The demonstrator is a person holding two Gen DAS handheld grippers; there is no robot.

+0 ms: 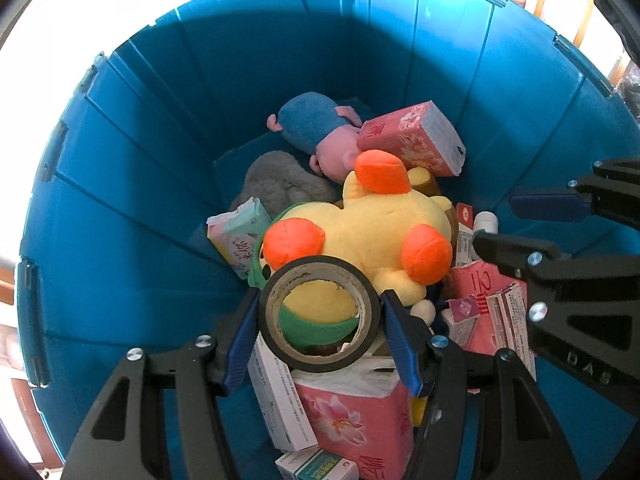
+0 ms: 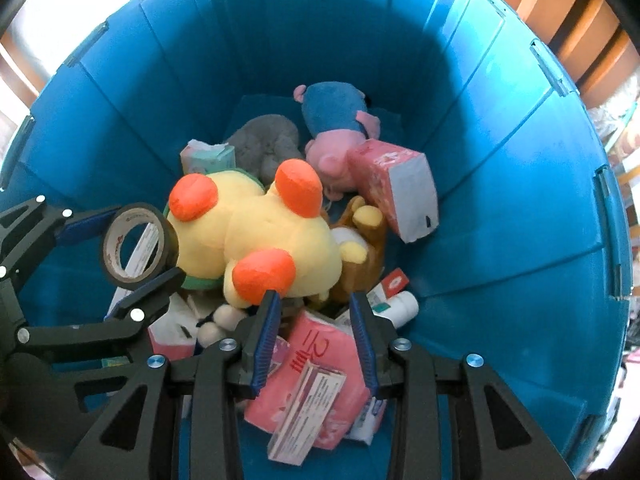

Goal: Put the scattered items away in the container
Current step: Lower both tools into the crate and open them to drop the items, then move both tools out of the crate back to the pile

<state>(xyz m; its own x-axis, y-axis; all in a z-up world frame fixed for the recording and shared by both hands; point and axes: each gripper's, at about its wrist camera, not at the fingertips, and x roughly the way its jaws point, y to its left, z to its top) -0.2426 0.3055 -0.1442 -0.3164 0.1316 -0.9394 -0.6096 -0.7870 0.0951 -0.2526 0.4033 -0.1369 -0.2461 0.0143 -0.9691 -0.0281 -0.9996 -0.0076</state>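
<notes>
**Plush, Plastic and Paper in the Blue Bin**

The container [image 1: 120,208] is smooth blue plastic with a slight sheen, its walls ribbed. The yellow duck toy [image 1: 372,232] is soft matt plush with orange patches; the blue-and-pink plush [image 1: 320,128] and the grey fuzzy cloth [image 1: 280,180] look equally fleecy. The tape roll [image 1: 320,316] is glossy black outside — dull cardboard brown on its inner core. The pink tissue packs [image 2: 312,364] wear shiny, crinkled plastic film. The small carton [image 2: 308,412] is matt printed paperboard. The left tongs [image 1: 320,320] are matt black plastic with ridged blue pads [image 1: 400,340] and bright metal screws.
</notes>
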